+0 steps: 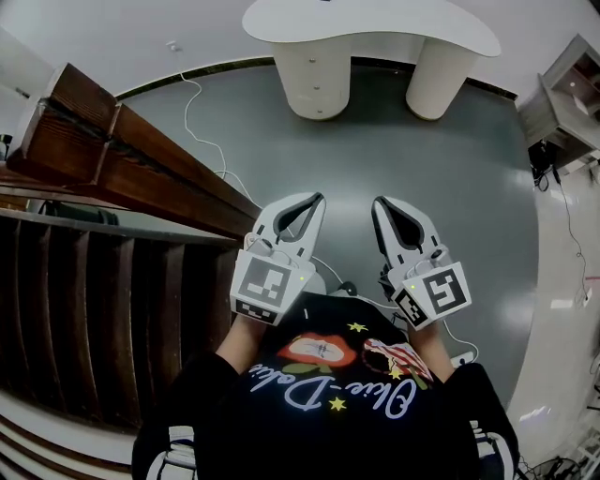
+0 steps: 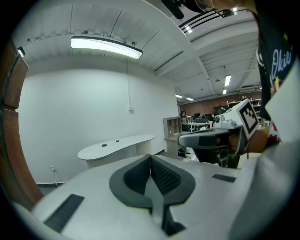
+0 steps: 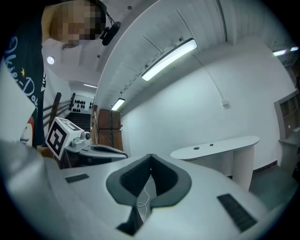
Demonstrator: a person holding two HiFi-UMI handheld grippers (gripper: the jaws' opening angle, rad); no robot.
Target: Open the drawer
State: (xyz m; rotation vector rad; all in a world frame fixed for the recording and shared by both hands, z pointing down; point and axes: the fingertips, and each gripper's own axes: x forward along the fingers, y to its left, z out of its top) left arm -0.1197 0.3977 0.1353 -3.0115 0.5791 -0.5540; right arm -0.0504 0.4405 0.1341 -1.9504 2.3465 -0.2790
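- Frame left, dark wooden stair rail (image 1: 141,173) near the white left gripper (image 1: 317,200), whose jaws are closed and empty: a swing could knock it.
- No clear drawer; perhaps in the knobbed white table pedestal (image 1: 317,80), top centre, well apart. The thin white floor cable (image 1: 202,141) may trip feet.
- Right of centre, white right gripper (image 1: 381,202), also closed and empty: it can't take a handle until opened.

Steep overhead, two level; shared table (image 1: 375,28)

left gripper (image 1: 314,200) and right gripper (image 1: 379,202) held side by side, near each other, pointing forward. both jaw pairs closed tip to tip, nothing between them.
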